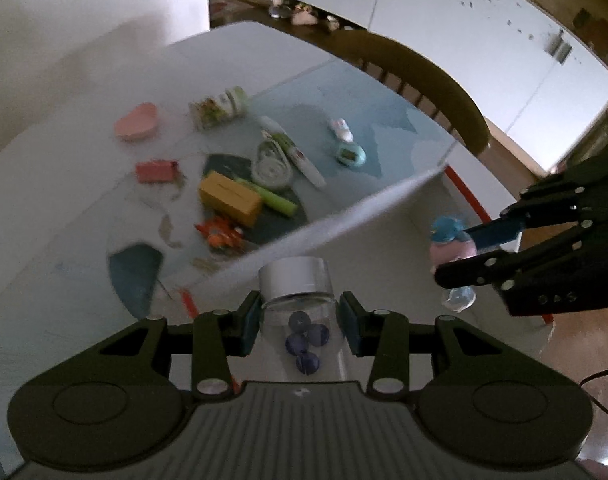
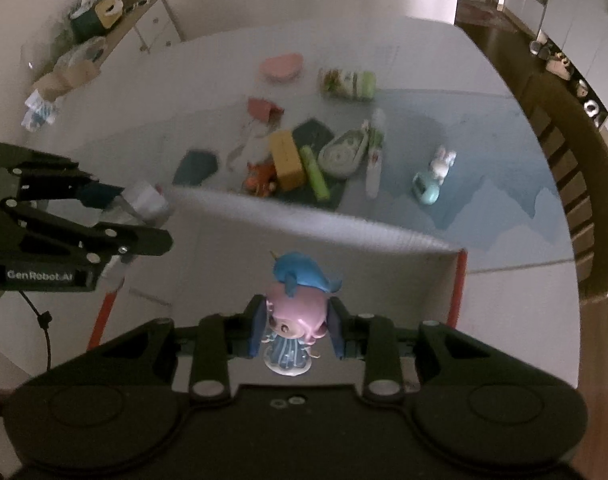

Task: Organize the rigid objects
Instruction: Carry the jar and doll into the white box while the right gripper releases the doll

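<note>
Both claws hover over the white box (image 2: 304, 216), likely for dropping. The left claw (image 1: 299, 320) clamps a glass jar (image 1: 297, 300); the right claw (image 2: 295, 326) grips a pink figurine (image 2: 293, 312). At twelve o'clock, clutter waits on the bench (image 2: 484, 152).

Home, dining/living area. Evidence: wooden spindle-back chair (image 1: 420, 80) pushed against a white worktop (image 2: 223, 64) with a blue printed mat (image 2: 484, 152); white cabinet fronts with metal handles (image 1: 484, 28); wood floor (image 1: 243, 8) with shoes (image 2: 558, 65) lined along the cabinets; low white drawer unit (image 2: 151, 24) by the wall, piled with a tissue box (image 2: 108, 10) and household clutter. Toys and toiletries scattered on the worktop.
</note>
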